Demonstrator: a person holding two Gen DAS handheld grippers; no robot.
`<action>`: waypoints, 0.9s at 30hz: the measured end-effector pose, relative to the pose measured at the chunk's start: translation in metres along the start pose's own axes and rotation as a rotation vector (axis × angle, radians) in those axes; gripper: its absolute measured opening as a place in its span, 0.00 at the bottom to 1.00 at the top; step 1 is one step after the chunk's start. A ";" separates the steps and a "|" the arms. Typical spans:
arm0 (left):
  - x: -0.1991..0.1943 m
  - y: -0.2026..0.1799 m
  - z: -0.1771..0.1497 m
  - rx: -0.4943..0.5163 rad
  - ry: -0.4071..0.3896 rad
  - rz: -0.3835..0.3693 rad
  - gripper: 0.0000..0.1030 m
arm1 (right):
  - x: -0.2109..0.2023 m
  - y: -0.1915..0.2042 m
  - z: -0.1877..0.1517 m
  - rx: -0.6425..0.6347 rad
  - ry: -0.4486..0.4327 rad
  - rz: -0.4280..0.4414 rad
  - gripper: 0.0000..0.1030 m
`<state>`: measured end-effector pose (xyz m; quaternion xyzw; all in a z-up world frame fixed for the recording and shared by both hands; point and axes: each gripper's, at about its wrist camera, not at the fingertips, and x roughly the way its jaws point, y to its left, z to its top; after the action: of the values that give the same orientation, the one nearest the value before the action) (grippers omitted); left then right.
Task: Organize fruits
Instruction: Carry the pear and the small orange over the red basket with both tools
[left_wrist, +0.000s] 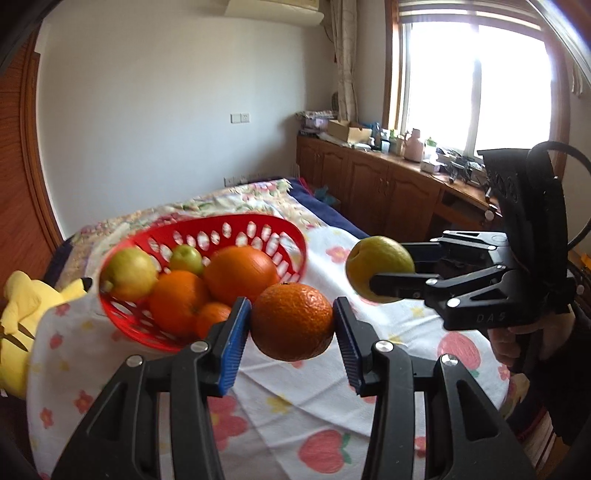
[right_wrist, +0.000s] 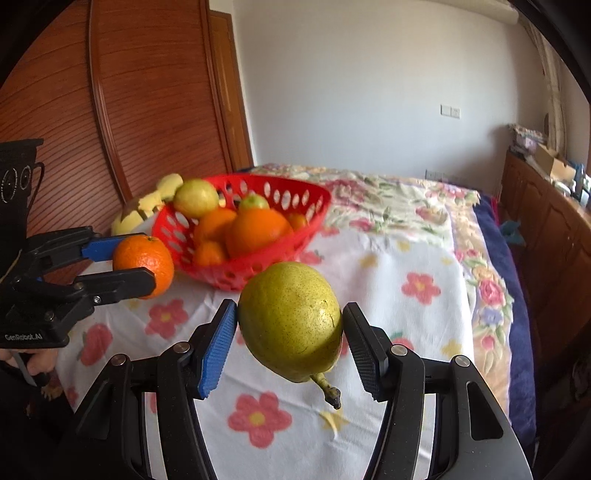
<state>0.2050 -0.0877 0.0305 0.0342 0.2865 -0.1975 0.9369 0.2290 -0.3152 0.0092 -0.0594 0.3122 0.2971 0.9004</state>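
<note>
While the left gripper (left_wrist: 291, 325) squeezes an orange (left_wrist: 292, 321) and the right gripper (right_wrist: 290, 332) squeezes a pear (right_wrist: 290, 319), both hang in the air near the red basket (left_wrist: 291, 236). The basket is already heaped, so dropped fruit might roll out.

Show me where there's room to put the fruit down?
The flowered blanket lies bare right of the red basket, and in front of it under both grippers. The basket itself is crowded with oranges and green fruit.

Five oranges (left_wrist: 291, 321), two pears (left_wrist: 380, 269), one basket (left_wrist: 221, 229).
</note>
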 end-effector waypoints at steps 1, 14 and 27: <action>-0.002 0.005 0.001 -0.002 -0.004 0.006 0.43 | -0.001 0.001 0.005 -0.003 -0.008 0.002 0.59; 0.031 0.063 0.016 -0.038 0.006 0.068 0.43 | 0.030 0.010 0.080 -0.082 -0.050 0.039 0.59; 0.060 0.101 0.031 -0.050 0.011 0.090 0.43 | 0.129 0.003 0.123 -0.139 0.047 0.064 0.59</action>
<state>0.3062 -0.0216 0.0178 0.0247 0.2948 -0.1476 0.9438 0.3735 -0.2129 0.0300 -0.1189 0.3136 0.3453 0.8765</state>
